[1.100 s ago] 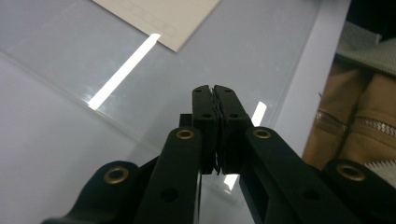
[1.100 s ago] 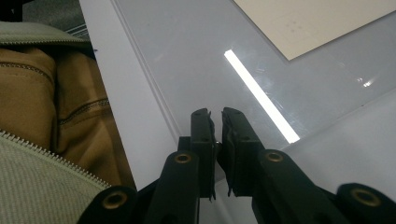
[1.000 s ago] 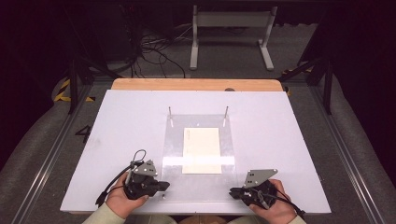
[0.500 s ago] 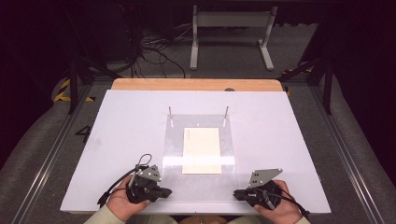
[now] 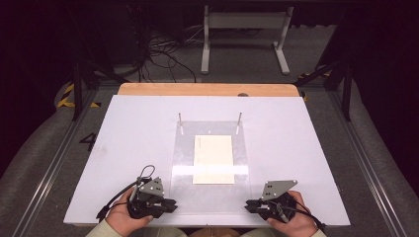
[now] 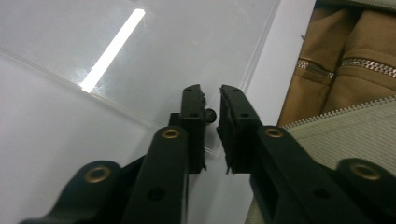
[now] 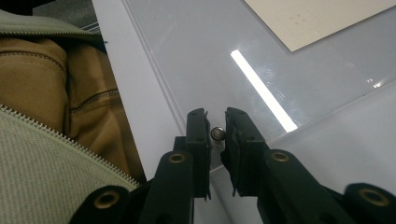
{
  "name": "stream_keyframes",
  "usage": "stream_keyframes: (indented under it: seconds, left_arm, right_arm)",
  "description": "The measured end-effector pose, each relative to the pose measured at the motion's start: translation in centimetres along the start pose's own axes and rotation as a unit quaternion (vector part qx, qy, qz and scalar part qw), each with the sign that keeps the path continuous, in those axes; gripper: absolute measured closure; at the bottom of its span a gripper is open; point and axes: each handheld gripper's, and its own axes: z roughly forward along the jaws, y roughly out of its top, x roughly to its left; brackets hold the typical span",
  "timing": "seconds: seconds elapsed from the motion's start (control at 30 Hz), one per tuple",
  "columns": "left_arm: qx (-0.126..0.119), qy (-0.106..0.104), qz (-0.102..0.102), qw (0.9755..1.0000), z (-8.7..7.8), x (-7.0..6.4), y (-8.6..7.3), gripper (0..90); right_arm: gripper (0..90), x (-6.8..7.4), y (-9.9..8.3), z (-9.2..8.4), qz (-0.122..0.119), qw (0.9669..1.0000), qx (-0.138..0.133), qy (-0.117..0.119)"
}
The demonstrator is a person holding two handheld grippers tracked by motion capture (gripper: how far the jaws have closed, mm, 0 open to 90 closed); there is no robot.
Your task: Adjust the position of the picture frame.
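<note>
A clear plastic plate lies on the white table with a cream sheet in its middle. Two thin metal pins stand upright at its far corners. My left gripper is at the plate's near left corner, its jaws closed to a narrow gap on a small dark pin. At the near right corner my right gripper holds a small silver pin the same way. A hand grips each tool.
The table's near edge runs just behind both grippers, with the person's tan and green jacket against it. A wooden strip lines the far edge. Beyond it are cables and a white stand on the floor.
Both grippers have drawn slightly back toward the near edge of the table. Plate, sheet and far pins have not moved.
</note>
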Motion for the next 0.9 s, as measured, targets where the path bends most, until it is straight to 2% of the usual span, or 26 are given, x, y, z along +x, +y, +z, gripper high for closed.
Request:
stream_keyframes:
  seconds: [0.13,0.33,0.53,0.77,0.87,0.9]
  left_arm:
    - [0.009,0.002,0.013,0.9999,-0.01,-0.33,0.13,82.4]
    - [0.016,-0.01,0.008,0.9998,-0.05,-0.48,0.09,82.3]
    - [0.025,-0.026,0.019,0.9992,0.01,-0.78,0.19,82.3]
    - [0.031,-0.032,0.028,0.9986,0.12,-1.12,0.29,82.3]
    - [0.031,-0.036,0.027,0.9985,0.11,-1.1,0.27,81.5]
    - [0.029,-0.047,0.028,0.9981,0.11,-0.96,0.31,78.5]
  right_arm:
    - [82.6,0.09,0.04,-0.1,0.0,1.0,0.007,0.001]
    - [82.7,0.4,-0.05,-0.3,-0.004,0.9998,0.016,0.015]
    - [82.7,0.7,-0.23,-0.5,-0.006,0.9994,0.021,0.026]
    - [82.6,0.91,-0.28,-0.64,-0.004,0.9987,0.029,0.041]
    - [80.6,0.87,-0.32,-0.65,-0.003,0.9986,0.028,0.044]
    - [78.0,0.83,-0.35,-0.63,-0.004,0.9986,0.026,0.047]
